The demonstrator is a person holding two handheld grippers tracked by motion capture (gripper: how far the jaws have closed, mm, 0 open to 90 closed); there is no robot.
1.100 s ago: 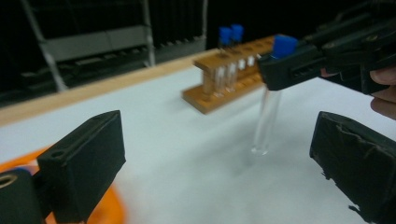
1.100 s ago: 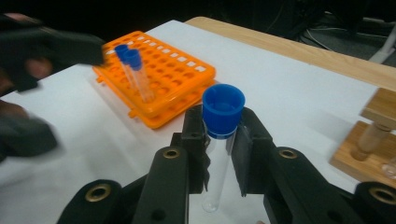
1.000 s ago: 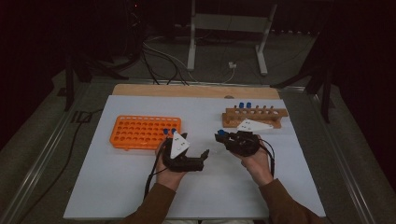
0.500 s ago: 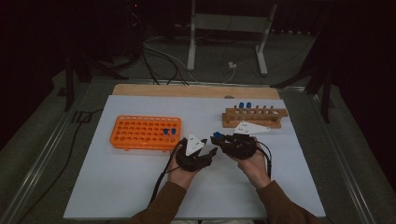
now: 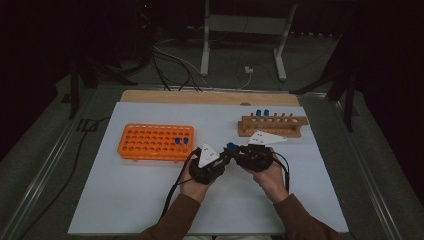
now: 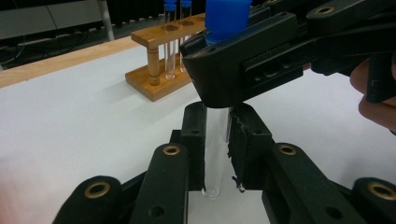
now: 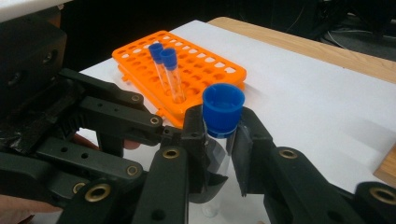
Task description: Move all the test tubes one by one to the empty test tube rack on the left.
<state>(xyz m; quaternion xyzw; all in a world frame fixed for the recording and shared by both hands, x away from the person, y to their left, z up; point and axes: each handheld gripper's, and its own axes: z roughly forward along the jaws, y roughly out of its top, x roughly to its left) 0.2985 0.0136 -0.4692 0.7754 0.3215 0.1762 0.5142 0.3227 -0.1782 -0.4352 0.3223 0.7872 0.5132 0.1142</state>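
Both tongs are pinching the same test tube point(image 6: 216, 140) right now. My left gripper point(image 5: 220, 159) has just been closing, and in the left gripper view its jaws now press on the clear glass low down, with the tube between them. My right gripper point(image 5: 239, 151) holds the tube higher up, just under the blue cap point(image 7: 223, 109). I can see that grip in the right gripper view.

I see the tube near the middle of the white worktop point(image 5: 150, 200), a bit toward the near edge, lifted off it between my two hands. It stands upright. Its long line runs up and down, with the blue cap on top and the round glass end at the bottom.

The two grippers come at the tube from opposite sides, left one low, right one high, nearly touching each other.

The orange rack point(image 5: 150, 142) sits toward the left edge, just beside my left gripper. It already has two capped tubes point(image 7: 166, 70) in it. The wooden rack point(image 5: 272, 126) sits toward the far right corner, behind my right gripper, with two more tubes.

I think this is a hand-over. If the right gripper lets go, the left hand is the nearer one to carry the tube to the orange rack. The tube should stay upright so its round end goes straight down into a hole.
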